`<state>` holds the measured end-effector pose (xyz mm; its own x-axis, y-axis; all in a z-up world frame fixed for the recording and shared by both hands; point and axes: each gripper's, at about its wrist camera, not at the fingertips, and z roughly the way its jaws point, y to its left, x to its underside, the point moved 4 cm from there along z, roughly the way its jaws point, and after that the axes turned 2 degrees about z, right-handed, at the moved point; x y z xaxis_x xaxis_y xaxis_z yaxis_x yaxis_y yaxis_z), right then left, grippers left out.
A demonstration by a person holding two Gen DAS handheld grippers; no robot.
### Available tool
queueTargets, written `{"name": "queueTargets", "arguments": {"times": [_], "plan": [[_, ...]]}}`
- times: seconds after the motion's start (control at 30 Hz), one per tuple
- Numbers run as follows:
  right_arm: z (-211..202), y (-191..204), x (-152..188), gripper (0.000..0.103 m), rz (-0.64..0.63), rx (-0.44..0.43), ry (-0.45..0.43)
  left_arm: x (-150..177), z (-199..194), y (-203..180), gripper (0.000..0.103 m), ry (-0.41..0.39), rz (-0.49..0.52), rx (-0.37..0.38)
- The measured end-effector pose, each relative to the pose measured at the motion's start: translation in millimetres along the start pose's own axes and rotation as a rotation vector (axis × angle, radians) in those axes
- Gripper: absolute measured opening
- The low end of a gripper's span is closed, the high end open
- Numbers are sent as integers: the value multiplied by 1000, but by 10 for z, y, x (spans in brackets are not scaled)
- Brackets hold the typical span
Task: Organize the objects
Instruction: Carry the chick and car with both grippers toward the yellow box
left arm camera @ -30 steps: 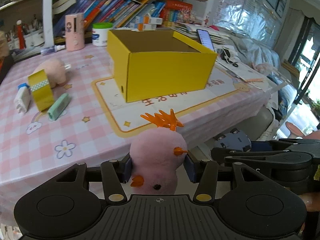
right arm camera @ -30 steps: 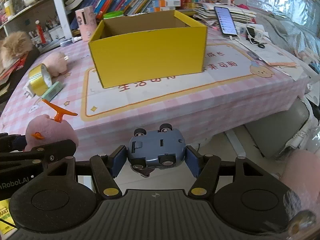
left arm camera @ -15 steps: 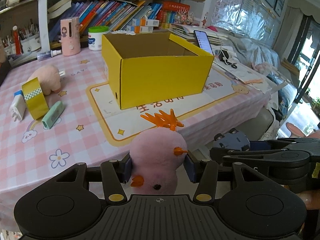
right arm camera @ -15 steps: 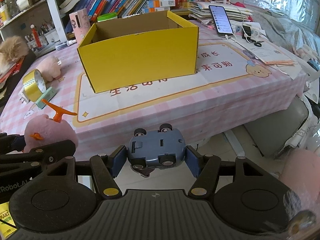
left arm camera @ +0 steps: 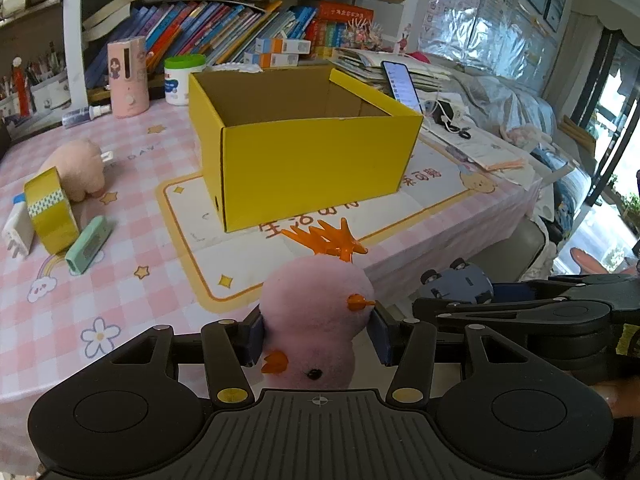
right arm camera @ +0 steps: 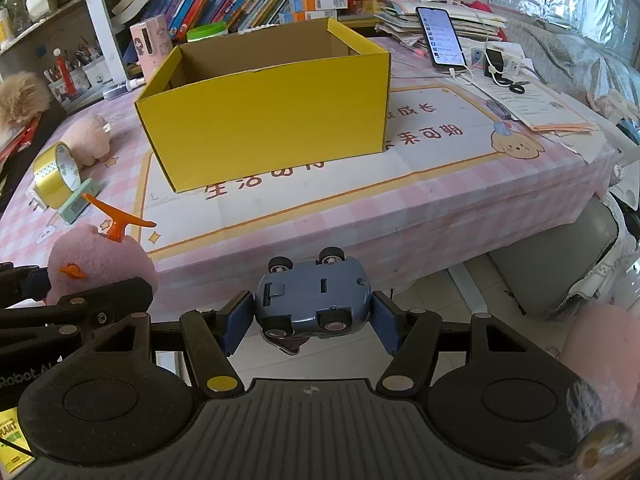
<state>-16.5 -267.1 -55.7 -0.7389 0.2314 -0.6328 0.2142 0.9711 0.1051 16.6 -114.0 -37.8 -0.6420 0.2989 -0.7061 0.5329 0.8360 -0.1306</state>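
My left gripper point(left arm camera: 318, 334) is shut on a pink plush chick point(left arm camera: 316, 316) with an orange crest, held off the table's near edge. My right gripper point(right arm camera: 312, 318) is shut on a small blue toy car point(right arm camera: 312, 300), upside down with its wheels showing. An open yellow cardboard box point(left arm camera: 304, 148) stands empty on the white mat point(right arm camera: 440, 148) in the middle of the pink checked table; it also fills the upper middle of the right wrist view point(right arm camera: 264, 116). Each gripper shows in the other's view, the car point(left arm camera: 456, 282) to the right, the chick point(right arm camera: 100, 260) to the left.
On the table's left lie a pink plush pig point(left arm camera: 78, 168), a gold tape roll point(left arm camera: 50, 210), a mint green stapler point(left arm camera: 88, 244) and a white plug point(left arm camera: 18, 230). A phone point(right arm camera: 440, 38), cables and papers sit at the right. Books and jars line the back.
Both grippers have drifted back from the table with their toys still held; the yellow box now looks a little farther and more to the left in the right wrist view.
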Motion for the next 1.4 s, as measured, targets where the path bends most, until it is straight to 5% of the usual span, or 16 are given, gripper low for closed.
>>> {"name": "queueTargets", "arguments": {"times": [0.87,1.4], "plan": [[132,-30,-481,61,-17,-14,-51,-446,130,-7,50,-98,69,-11],[107,-106,-1296,61,-62,-43,-215,-1105,270,39,50,-224,83,-49]]}}
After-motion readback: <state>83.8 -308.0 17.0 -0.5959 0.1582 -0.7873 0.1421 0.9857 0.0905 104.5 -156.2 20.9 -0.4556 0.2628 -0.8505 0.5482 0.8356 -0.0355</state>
